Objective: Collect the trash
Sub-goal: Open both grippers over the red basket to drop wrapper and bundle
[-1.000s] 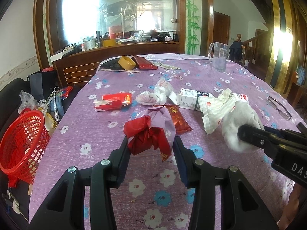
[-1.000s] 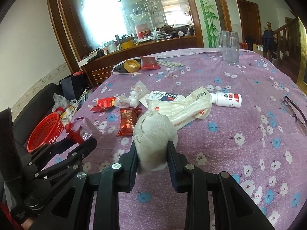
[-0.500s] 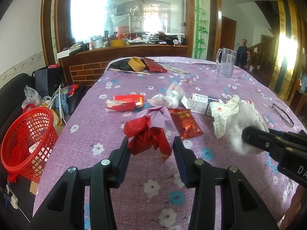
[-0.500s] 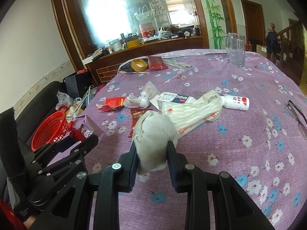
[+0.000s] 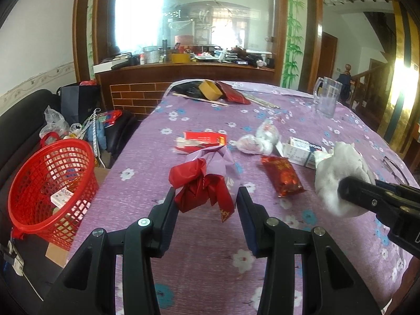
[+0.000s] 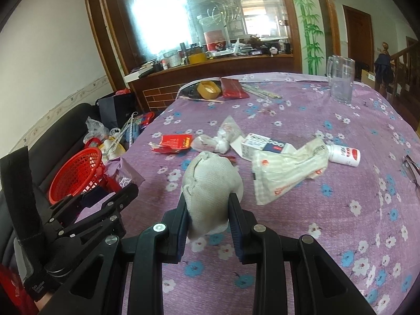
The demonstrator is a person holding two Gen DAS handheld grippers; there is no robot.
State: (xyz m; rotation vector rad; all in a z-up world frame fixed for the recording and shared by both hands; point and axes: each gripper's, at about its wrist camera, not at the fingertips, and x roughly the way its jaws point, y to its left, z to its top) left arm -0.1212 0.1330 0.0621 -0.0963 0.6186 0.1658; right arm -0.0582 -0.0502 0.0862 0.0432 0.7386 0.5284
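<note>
A big table [image 5: 162, 236] with a purple flowered cloth fills the room, and a wide mirror with a brown wood frame stands behind it. A red basket [image 5: 50, 186] sits just past the table's left edge, down low, with a bit of paper inside.

The left gripper [image 5: 206, 204] is squeezed onto a crumpled red and purple wrapper [image 5: 204, 181] and holds it up off the cloth, near the table's left side. The right gripper [image 6: 207, 210] is clamped on a balled-up white rag [image 6: 210, 186], which bulges out above its two black fingers [image 6: 182, 218]. In the left view, the rag [image 5: 341, 178] shows on the right, level with the wrapper.

More trash lies on the cloth farther back. There is a torn red packet [image 5: 202, 140], a knotted clear bag [image 5: 257, 141], a shiny red snack pack [image 5: 283, 178], a small white box [image 6: 265, 144], and a striped plastic bag [image 6: 288, 168] that lies against a white bottle [image 6: 344, 155]. A clear glass mug [image 6: 340, 81] stands far off on the right. A roll of tape [image 6: 208, 89] sits at the far end.
</note>
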